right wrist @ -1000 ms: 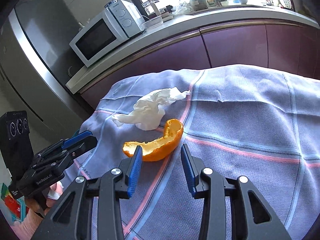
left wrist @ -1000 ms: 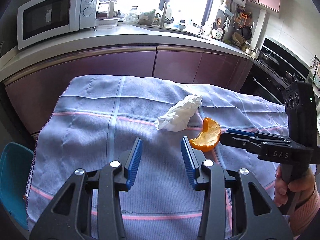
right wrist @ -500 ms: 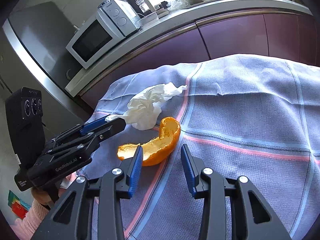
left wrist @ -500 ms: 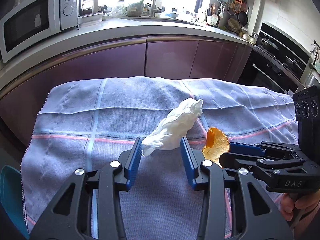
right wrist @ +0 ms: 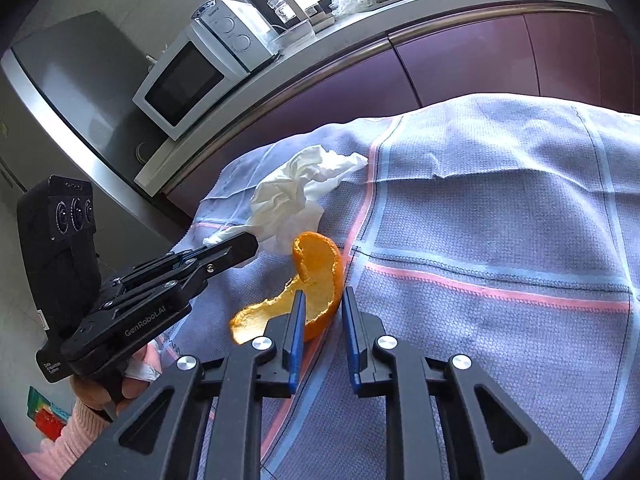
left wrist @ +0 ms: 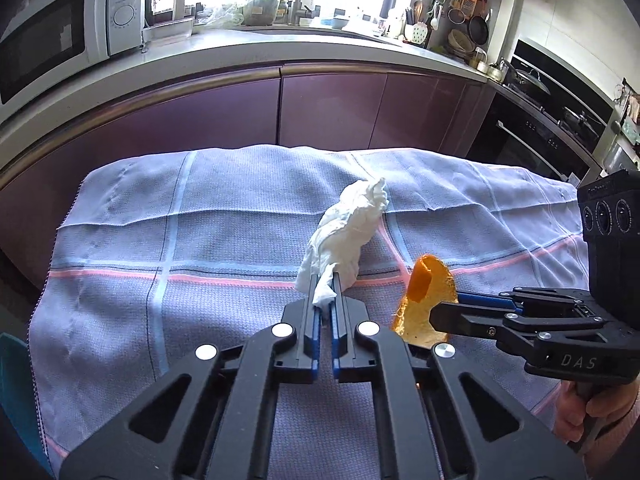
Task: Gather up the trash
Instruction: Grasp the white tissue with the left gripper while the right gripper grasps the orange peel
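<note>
A crumpled white tissue [left wrist: 352,224] lies on the checked cloth, and my left gripper [left wrist: 324,286] is shut on its near tail. In the right wrist view that left gripper [right wrist: 248,246] comes in from the left with the tissue [right wrist: 296,192] trailing from its tip. A curved orange peel [right wrist: 316,280] sits just right of the tissue. My right gripper [right wrist: 322,300] is closing on the peel's near end, both pads against it. Seen from the left wrist, the peel [left wrist: 426,304] stands on edge in the right gripper [left wrist: 436,316].
A blue-grey checked cloth [left wrist: 200,240] covers the table, with folds near its far edge. Behind it run purple cabinets and a counter with a white microwave [left wrist: 60,36]. An oven [left wrist: 532,140] stands at the right. A teal object [left wrist: 12,380] sits off the table's left edge.
Both pairs of jaws have closed. The left gripper advanced onto the tissue's tail and clamped it; the right one clamped the peel, which has tipped up from lying flat.
</note>
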`<state>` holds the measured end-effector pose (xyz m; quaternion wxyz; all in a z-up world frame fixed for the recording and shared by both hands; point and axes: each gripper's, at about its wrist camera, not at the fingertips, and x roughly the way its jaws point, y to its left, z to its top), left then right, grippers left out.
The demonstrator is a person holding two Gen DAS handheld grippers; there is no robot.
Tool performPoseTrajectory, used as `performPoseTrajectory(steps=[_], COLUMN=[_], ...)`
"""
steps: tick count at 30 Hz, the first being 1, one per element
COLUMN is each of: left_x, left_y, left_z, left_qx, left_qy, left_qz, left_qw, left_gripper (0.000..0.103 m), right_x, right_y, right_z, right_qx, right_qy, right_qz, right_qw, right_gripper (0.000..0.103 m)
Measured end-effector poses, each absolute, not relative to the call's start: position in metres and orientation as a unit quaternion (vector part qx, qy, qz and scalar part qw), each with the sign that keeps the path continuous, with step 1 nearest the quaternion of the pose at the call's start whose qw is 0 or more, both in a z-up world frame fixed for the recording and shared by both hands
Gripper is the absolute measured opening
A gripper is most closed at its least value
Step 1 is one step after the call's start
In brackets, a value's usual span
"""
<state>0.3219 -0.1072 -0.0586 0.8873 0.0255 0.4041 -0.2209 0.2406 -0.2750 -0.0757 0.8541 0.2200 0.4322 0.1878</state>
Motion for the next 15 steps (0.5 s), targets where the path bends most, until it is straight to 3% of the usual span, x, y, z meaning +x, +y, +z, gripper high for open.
performPoseTrajectory(steps=[2,15], left_x=[0.317,0.268], left_y=[-0.103,-0.055], left_z=[-0.055,-0.025], left_qx=[0.022,-0.014], left_qy=[0.399,0.359], left_qz=[-0.220,-0.213], left_qw=[0.890,0.908], left_gripper=[0.004,0.004], right_x=[0.240,0.230], right_y=[-0.275,-0.268], right_z=[-0.074,-0.064], right_qx=[0.220,0.212], right_qy=[0.430,0.421], right_qz=[0.189,0.203], right_qw=[0.855,0.858], right_gripper=[0.006,0.006])
